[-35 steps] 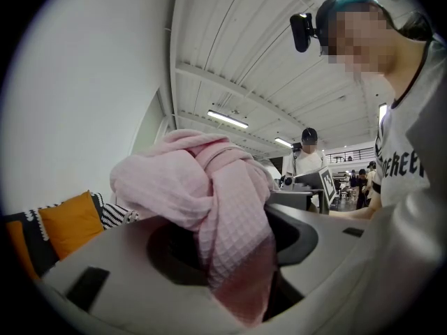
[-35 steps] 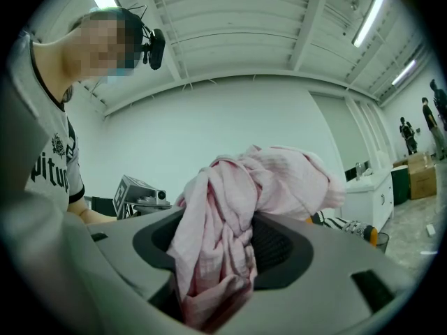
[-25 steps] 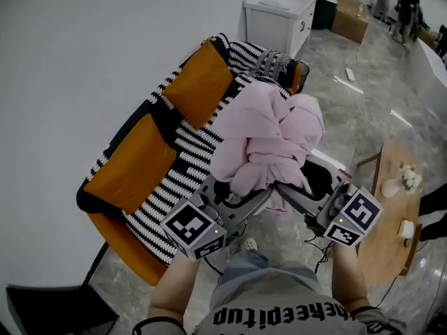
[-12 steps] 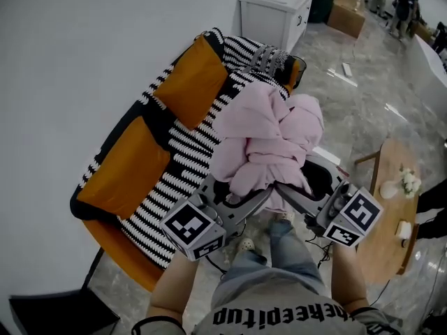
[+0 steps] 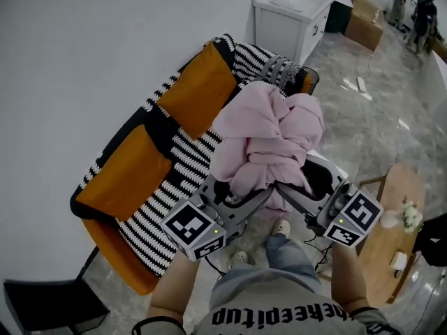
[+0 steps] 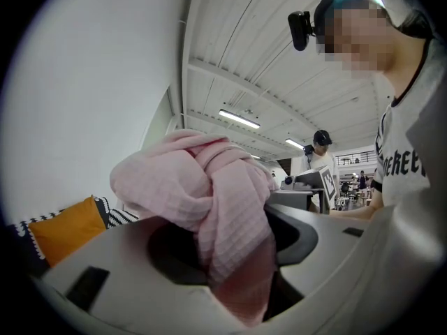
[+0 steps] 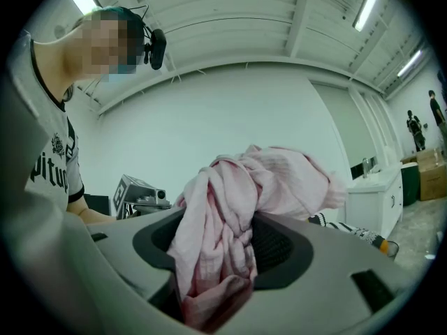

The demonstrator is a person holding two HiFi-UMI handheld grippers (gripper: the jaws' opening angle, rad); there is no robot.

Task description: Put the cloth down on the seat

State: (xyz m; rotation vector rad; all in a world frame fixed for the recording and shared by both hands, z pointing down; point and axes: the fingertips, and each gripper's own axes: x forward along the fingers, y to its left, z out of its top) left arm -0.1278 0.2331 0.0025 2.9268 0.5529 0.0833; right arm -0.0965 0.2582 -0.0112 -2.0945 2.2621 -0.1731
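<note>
A bunched pink cloth (image 5: 269, 142) is held up in the air between both grippers, above the front edge of the sofa. My left gripper (image 5: 241, 199) is shut on the cloth's lower left part (image 6: 230, 236). My right gripper (image 5: 297, 199) is shut on its lower right part (image 7: 213, 257). The seat (image 5: 188, 162) is a black-and-white striped sofa cover with two orange cushions (image 5: 199, 89) against the back. The sofa lies ahead and to the left of the cloth. Cloth fills the gap between each pair of jaws.
A white cabinet (image 5: 290, 19) stands past the sofa's far end. A round wooden side table (image 5: 394, 222) with small items is at my right. A dark object (image 5: 49, 306) sits on the floor at lower left. People stand far off at the top right. The floor is grey marble.
The view has shifted slightly; the sofa sits a little further right and lower in the picture. The grippers and the cloth keep the same pose. My feet have stepped on the floor below.
</note>
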